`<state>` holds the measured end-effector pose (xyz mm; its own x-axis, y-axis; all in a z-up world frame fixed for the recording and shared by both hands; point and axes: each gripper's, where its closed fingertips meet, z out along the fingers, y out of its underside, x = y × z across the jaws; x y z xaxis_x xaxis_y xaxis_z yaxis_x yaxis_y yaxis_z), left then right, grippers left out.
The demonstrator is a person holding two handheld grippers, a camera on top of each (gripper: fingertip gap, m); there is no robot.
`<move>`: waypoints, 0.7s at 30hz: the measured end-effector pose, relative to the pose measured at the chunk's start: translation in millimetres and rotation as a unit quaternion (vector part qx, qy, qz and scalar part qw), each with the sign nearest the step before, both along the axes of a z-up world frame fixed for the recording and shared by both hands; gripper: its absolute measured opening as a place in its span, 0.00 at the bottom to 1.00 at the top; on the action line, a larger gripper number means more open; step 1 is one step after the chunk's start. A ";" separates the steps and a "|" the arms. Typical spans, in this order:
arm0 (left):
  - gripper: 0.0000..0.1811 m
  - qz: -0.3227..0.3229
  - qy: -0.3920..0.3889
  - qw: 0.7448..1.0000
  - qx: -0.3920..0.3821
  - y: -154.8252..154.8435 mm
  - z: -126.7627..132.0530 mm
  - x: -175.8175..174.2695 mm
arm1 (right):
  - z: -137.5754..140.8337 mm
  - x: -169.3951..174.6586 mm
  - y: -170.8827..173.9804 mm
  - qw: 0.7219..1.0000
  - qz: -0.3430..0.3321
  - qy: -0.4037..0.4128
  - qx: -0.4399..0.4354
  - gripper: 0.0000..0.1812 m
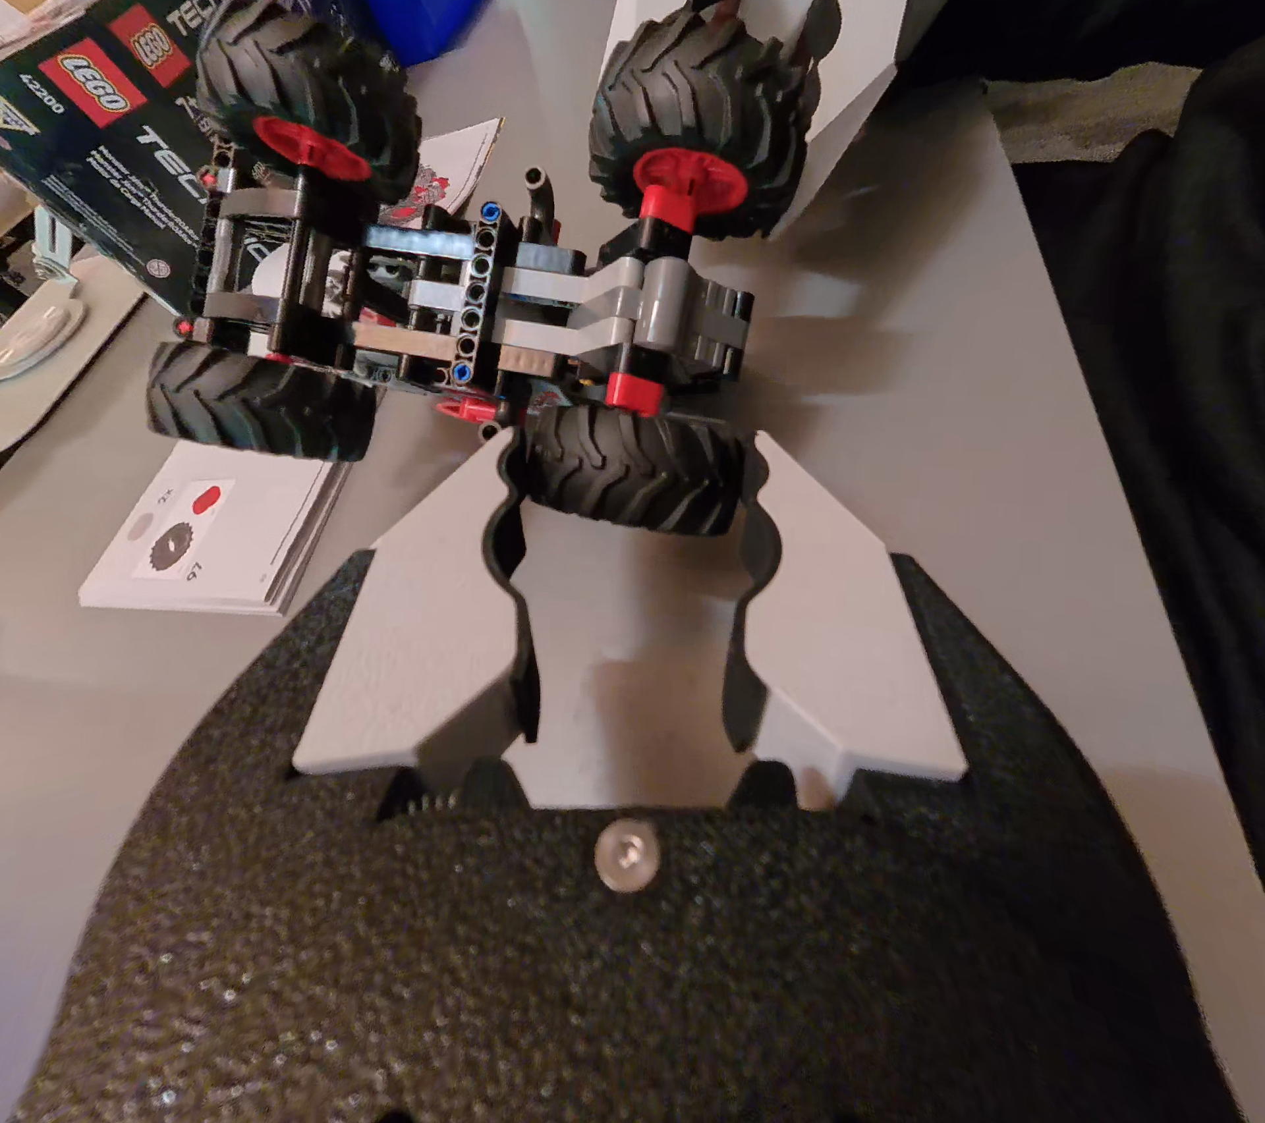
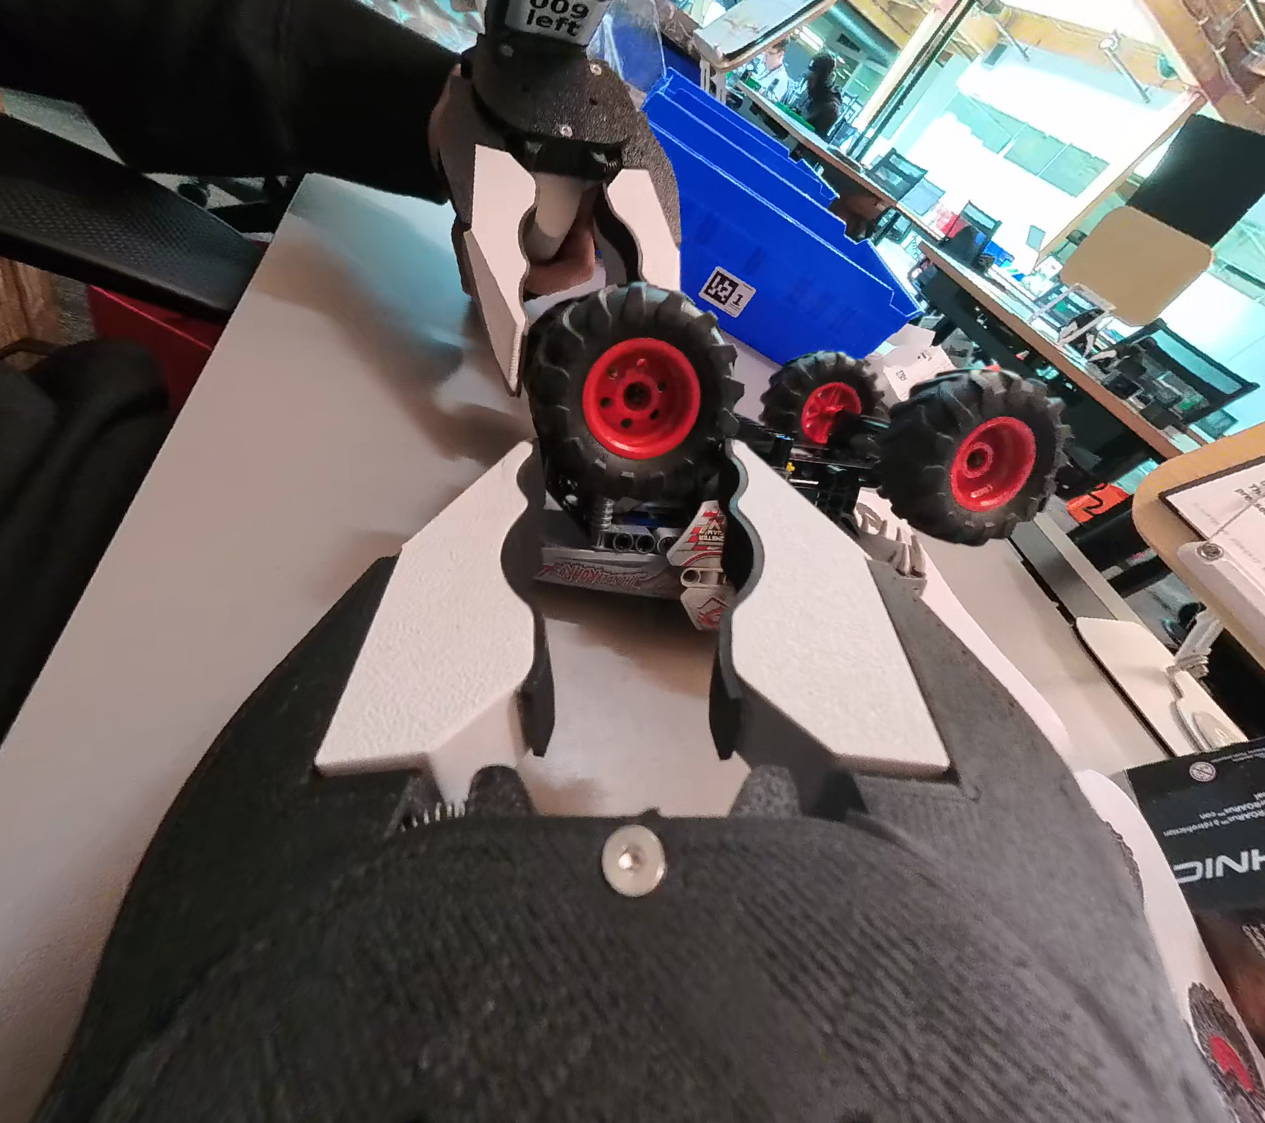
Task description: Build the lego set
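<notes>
Here, a black-and-grey brick-built monster truck with red-hubbed knobbly tyres (image 1: 445, 296) lies upturned on the pale grey surface (image 1: 924, 406) at mid-frame. The left gripper (image 1: 633, 474) fingers clamp its lower tyre; the right gripper (image 2: 630, 474) fingers clamp the opposite tyre.

Grey table (image 1: 924, 406): instruction booklet (image 1: 212, 543), set box (image 1: 123, 146), blue bin (image 2: 767, 241).
</notes>
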<state>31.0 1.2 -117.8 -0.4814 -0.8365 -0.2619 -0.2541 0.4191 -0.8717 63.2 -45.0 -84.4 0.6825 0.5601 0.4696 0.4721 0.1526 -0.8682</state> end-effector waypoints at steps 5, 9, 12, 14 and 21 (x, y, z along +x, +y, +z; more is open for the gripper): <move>0.33 0.000 0.004 1.000 0.002 -0.1 -2.9 2.6 | 1.1 0.5 0.2 1.000 -0.002 0.001 0.003 0.27; 0.33 -0.003 0.005 1.000 0.007 0.6 -3.1 2.8 | 1.1 0.2 0.8 1.000 -0.005 -0.003 0.003 0.27; 0.33 0.000 0.010 1.000 0.015 2.5 -5.3 2.0 | 1.3 -2.0 2.7 1.000 -0.010 -0.006 0.007 0.27; 0.33 0.001 0.013 1.000 0.018 3.5 -6.6 1.8 | 1.6 -3.1 3.8 1.000 -0.012 -0.005 0.010 0.27; 0.33 -0.001 0.023 0.999 0.026 4.4 -7.2 2.6 | 1.8 -3.4 4.1 1.000 -0.016 0.013 0.018 0.27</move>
